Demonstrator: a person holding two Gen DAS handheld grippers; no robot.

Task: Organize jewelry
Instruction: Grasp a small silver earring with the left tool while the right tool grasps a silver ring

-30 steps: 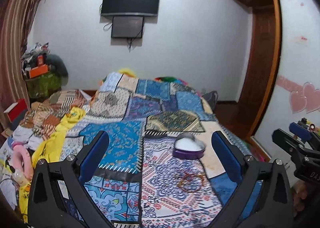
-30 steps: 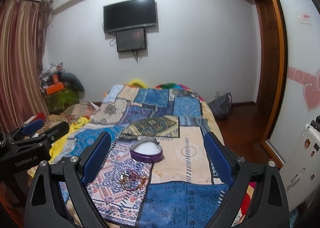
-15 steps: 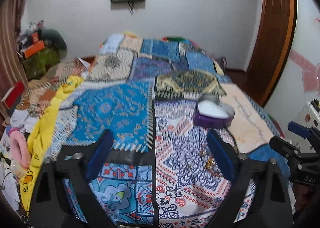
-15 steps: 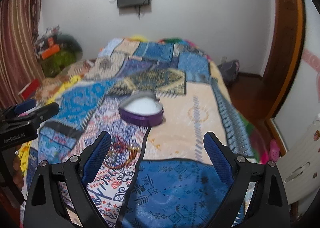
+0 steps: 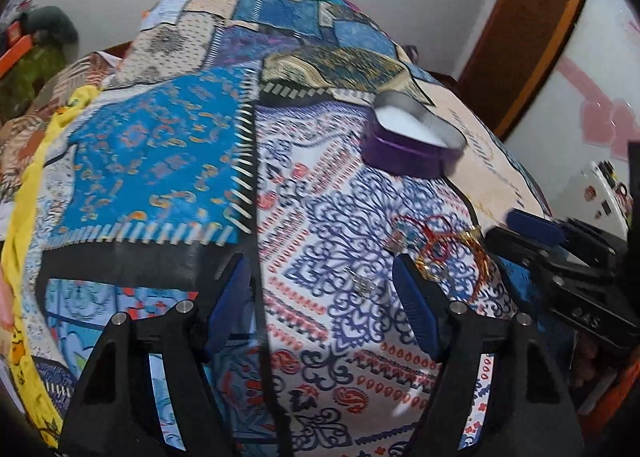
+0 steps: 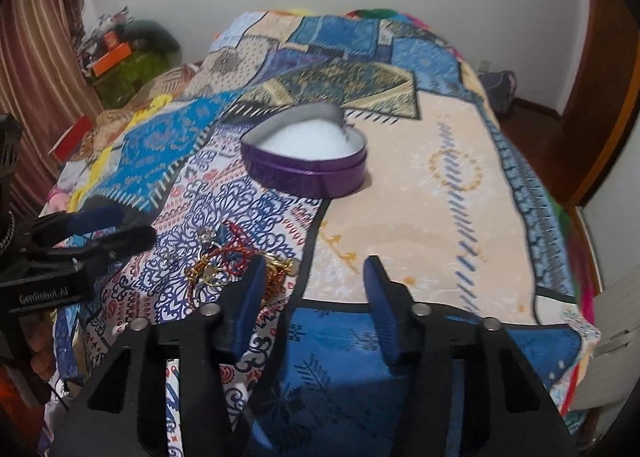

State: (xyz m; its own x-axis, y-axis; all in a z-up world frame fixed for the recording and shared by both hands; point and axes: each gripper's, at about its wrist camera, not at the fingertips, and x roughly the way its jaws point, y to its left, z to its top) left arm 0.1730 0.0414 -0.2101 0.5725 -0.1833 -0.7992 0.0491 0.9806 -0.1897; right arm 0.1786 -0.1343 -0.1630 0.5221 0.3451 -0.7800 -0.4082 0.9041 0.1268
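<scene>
A purple heart-shaped tin (image 5: 412, 145) with a white lining stands open on the patchwork bedspread; it also shows in the right wrist view (image 6: 306, 163). A tangle of red and gold jewelry (image 5: 444, 249) lies nearer than the tin, seen too in the right wrist view (image 6: 236, 261). A small silver piece (image 5: 362, 283) lies between the left fingers. My left gripper (image 5: 320, 297) is open and empty, low over the bedspread, left of the tangle. My right gripper (image 6: 314, 299) is open and empty, its left finger beside the tangle.
The patchwork bedspread (image 6: 440, 193) covers the bed. A cluttered heap with an orange box (image 6: 116, 57) stands at the far left by the curtain. A wooden door frame (image 5: 532, 29) and a white appliance (image 5: 604, 197) are on the right.
Both grippers have moved forward and down toward the bedspread, so the tin and the jewelry tangle look much closer. Both stay open, with the fingers somewhat closer together.
</scene>
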